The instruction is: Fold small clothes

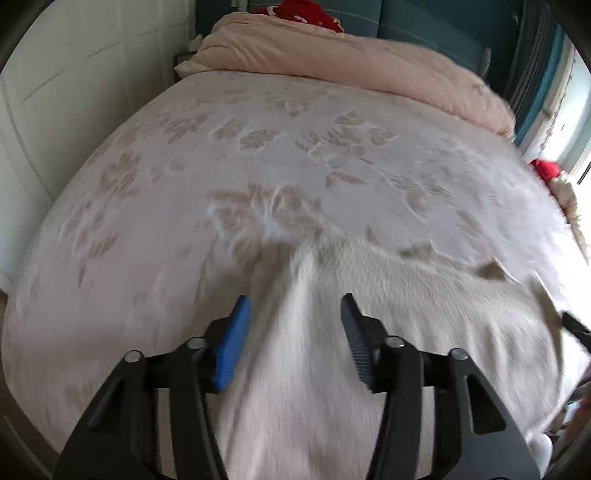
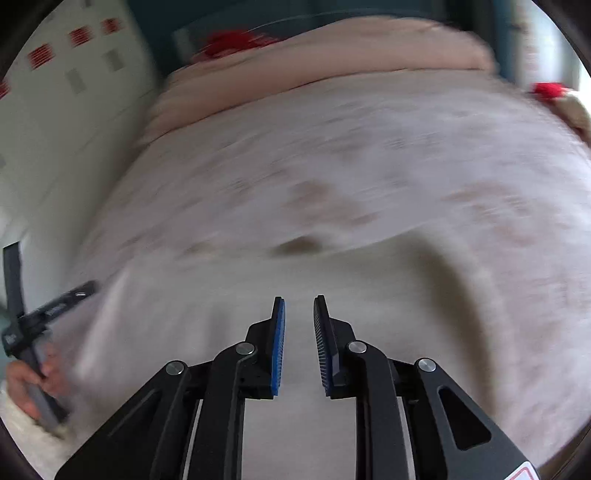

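Note:
A small white garment (image 1: 406, 295) lies rumpled on the near part of the bed, blurred in both views. My left gripper (image 1: 294, 297) hovers over its left fold with the jaws wide apart, open; cloth shows below the gap, but the pads do not press on it. My right gripper (image 2: 299, 298) hangs above the same garment (image 2: 369, 280) with only a narrow gap between its blue pads, and nothing is pinched there. At the far left of the right wrist view, a hand (image 2: 26, 384) holds the left gripper's handle.
The bed is covered with a pale pink sheet with a leaf pattern (image 1: 221, 166). A folded pink duvet (image 1: 332, 59) lies across the far end, with a red item (image 1: 303, 11) behind it. A white panelled wall (image 1: 55, 92) runs along the left. Another red object (image 1: 546, 168) sits at the right edge.

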The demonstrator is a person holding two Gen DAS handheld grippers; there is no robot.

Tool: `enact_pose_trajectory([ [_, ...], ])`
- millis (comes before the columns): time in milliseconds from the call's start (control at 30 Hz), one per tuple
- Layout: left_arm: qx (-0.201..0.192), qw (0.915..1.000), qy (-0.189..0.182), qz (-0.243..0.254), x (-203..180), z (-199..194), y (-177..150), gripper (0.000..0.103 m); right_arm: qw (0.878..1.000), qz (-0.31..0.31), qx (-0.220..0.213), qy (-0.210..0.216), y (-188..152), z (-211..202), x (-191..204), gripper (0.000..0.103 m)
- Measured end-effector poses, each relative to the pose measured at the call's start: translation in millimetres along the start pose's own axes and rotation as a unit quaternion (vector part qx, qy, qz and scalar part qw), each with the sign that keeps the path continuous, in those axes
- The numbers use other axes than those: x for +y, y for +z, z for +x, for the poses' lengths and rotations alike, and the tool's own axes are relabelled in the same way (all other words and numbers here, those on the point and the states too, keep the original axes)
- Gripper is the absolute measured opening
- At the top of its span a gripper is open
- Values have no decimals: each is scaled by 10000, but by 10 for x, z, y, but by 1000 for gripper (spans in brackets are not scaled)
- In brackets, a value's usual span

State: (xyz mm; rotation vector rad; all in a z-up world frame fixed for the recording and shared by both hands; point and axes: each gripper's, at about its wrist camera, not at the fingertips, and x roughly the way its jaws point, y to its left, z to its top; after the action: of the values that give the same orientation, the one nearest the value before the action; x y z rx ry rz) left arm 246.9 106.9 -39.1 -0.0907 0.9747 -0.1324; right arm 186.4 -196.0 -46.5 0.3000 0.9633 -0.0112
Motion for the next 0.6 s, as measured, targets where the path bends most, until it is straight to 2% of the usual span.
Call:
enact_pose_trajectory([
  [67,149,9994,-122,-295,112,-148,-321,53,9987,-366,284,197,-38,337,418,17],
  [100,250,9984,-134,-483,182,-172,-473,56,9981,-442,397,171,-52,475,523,17],
  [167,408,9953,-207,-849,310,-153,-715,60,9945,-398,971,33,-111,1044,651,17],
  [200,446,9931,-172,-1073,362,-144,-822,60,9927,-390,1138,-45,-186,1261,652,11],
  [267,481,9868,-88,-1546,512,-102,-994,65,9952,-479,842,-160,-199,1363,660,10],
  [400,470,9754,-292,-2133,635,26,-1117,81,9955,-237,910,-140,-146,1363,608,10],
  [467,344,9730,-234,-2268,620,101,-1116,82,9956,-193,907,-113,-166,1315,620,10],
  [500,291,9748,-169,-2206,584,112,-1092,76,9957,-142,904,-106,-169,1270,580,10],
  [533,290,9771,-175,-2102,541,125,-1054,46,9958,-124,900,-118,-181,1220,579,10],
  [567,399,9759,-534,-2079,510,144,-984,20,9958,-137,888,-151,-180,1231,590,10],
  [600,520,9723,-655,-2183,495,153,-939,20,9959,-162,872,-177,-198,1140,590,10],
])
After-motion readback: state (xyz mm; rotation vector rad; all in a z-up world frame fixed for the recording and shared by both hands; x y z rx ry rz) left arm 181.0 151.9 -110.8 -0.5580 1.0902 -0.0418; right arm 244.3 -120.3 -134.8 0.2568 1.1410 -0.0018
